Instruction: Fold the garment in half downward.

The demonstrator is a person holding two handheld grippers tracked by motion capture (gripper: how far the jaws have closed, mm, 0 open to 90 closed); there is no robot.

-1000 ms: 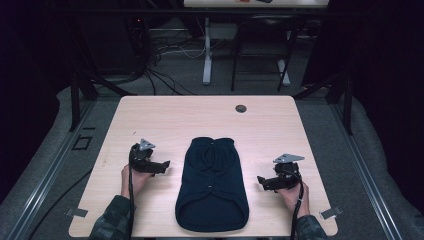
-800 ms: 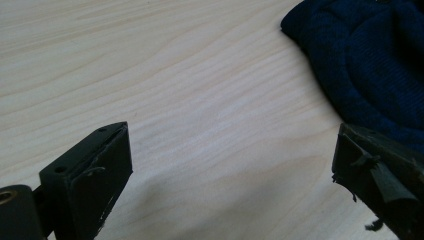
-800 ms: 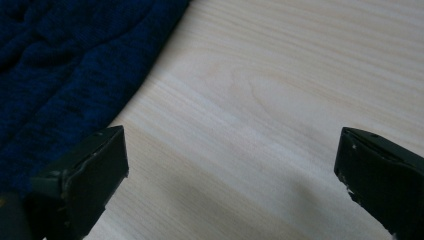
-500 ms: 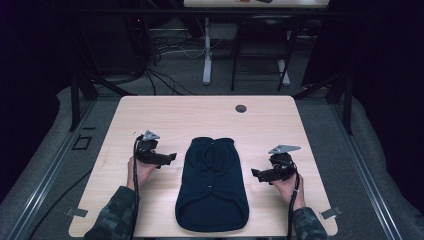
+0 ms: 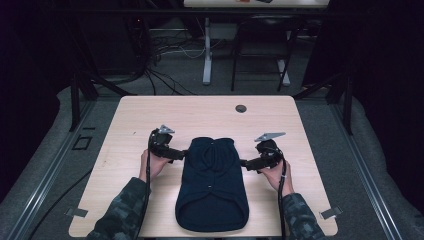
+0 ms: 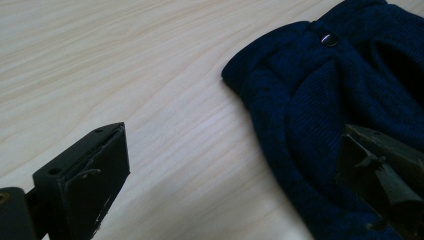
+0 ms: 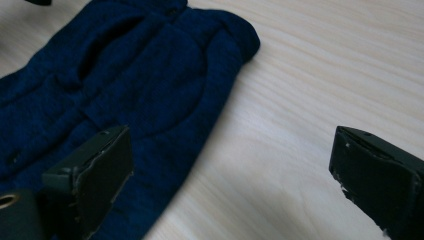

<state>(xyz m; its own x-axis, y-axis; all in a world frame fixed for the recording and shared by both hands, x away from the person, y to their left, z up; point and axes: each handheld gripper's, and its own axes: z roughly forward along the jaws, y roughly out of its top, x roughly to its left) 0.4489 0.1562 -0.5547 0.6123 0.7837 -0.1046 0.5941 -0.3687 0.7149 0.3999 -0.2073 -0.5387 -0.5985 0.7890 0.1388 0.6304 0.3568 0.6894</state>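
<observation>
A dark navy knitted garment (image 5: 212, 185) lies flat in the middle of the pale wooden table (image 5: 150, 115), hem toward the near edge. My left gripper (image 5: 182, 155) is open at its upper left edge. In the left gripper view (image 6: 235, 155) one jaw hangs over bare wood and the other over the knit (image 6: 320, 100), near a small button (image 6: 328, 39). My right gripper (image 5: 245, 163) is open at the upper right edge. Its jaws have just been closing slightly. In the right gripper view (image 7: 230, 150) the garment's edge (image 7: 125, 85) lies between the jaws, unpinched.
A small dark round grommet (image 5: 241, 108) sits in the tabletop near the far edge. Tape marks (image 5: 76, 212) are stuck at the near corners. Beyond the table are cables on the floor, a white table leg (image 5: 206, 50) and dark frame posts.
Both grippers have moved inward from the sides, and a little away from the person, up to the garment's upper edges. The garment has not moved.
</observation>
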